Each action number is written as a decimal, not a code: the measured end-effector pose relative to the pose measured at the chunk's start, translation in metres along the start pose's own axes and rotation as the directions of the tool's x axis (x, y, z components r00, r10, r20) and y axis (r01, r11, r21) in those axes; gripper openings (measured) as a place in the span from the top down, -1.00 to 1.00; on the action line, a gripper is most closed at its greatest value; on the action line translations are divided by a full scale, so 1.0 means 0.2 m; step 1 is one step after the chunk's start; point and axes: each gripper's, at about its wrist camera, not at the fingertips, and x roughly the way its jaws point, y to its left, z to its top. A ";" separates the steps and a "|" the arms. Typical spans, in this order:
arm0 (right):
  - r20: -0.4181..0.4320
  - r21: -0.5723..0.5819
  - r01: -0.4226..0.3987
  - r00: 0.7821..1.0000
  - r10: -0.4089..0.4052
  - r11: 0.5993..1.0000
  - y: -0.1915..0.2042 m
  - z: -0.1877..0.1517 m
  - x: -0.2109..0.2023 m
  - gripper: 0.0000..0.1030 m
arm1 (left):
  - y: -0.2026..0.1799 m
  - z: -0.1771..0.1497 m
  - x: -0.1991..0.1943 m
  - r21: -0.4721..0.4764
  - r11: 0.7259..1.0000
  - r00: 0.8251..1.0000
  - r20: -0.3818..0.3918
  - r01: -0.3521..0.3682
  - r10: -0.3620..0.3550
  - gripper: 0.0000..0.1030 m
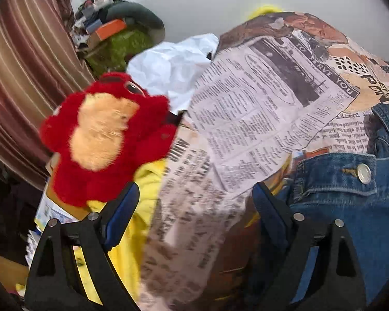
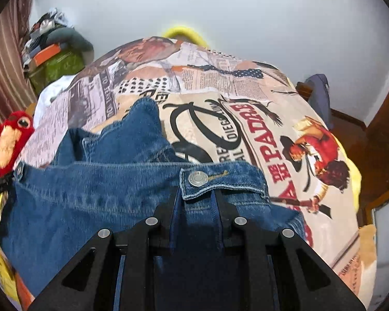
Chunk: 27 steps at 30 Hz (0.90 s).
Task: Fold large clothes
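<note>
On the newspaper-print bedspread (image 2: pixel 246 83) we found the blue denim garment (image 2: pixel 90 194) unfolded, right gripper (image 2: pixel 198 202) clamped on its buttoned hem, left gripper (image 1: pixel 194 199) spread apart, empty.

left gripper (image 1: pixel 195 199), right gripper (image 2: pixel 196 202): black angular frames, blue finger pads, round silver screws.

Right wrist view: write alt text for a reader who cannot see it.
The right claw is shut on the hem of a blue denim jacket, beside a metal button. The jacket lies on a bedspread printed with newspaper and cowboy graphics, and a red plush toy sits at the left edge.
</note>
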 end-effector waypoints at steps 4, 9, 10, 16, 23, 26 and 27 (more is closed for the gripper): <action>0.029 -0.069 -0.014 0.999 0.016 0.997 0.05 -0.06 -0.15 0.64 | 0.05 -0.02 -0.14 0.015 0.997 0.996 0.030 0.082 -0.082 -0.75; 0.081 -0.149 -0.067 0.994 0.080 0.987 0.18 -0.12 -0.39 0.64 | -0.01 -0.05 -0.36 0.083 0.988 0.986 0.094 0.131 -0.139 -0.75; 0.084 -0.158 -0.088 0.991 0.103 0.984 0.21 -0.13 -0.43 0.64 | -0.03 -0.06 -0.40 0.092 0.984 0.981 0.104 0.153 -0.162 -0.75; 0.090 -0.188 -0.182 0.975 0.201 0.965 0.38 -0.21 -0.57 0.64 | -0.18 -0.11 -0.61 0.122 0.948 0.939 0.143 0.296 -0.311 -0.75; -0.008 -0.235 -0.237 0.970 0.242 0.943 0.57 -0.31 -0.46 0.64 | -0.40 -0.22 -0.68 0.164 0.889 0.885 0.128 0.427 -0.448 -0.75; -0.077 -0.231 -0.211 0.977 0.199 0.950 0.59 -0.35 -0.33 0.64 | -0.50 -0.26 -0.63 0.177 0.869 0.872 0.089 0.462 -0.482 -0.75; -0.096 -0.228 -0.207 0.977 0.190 0.951 0.59 -0.36 -0.30 0.64 | -0.53 -0.28 -0.60 0.179 0.867 0.872 0.077 0.465 -0.483 -0.75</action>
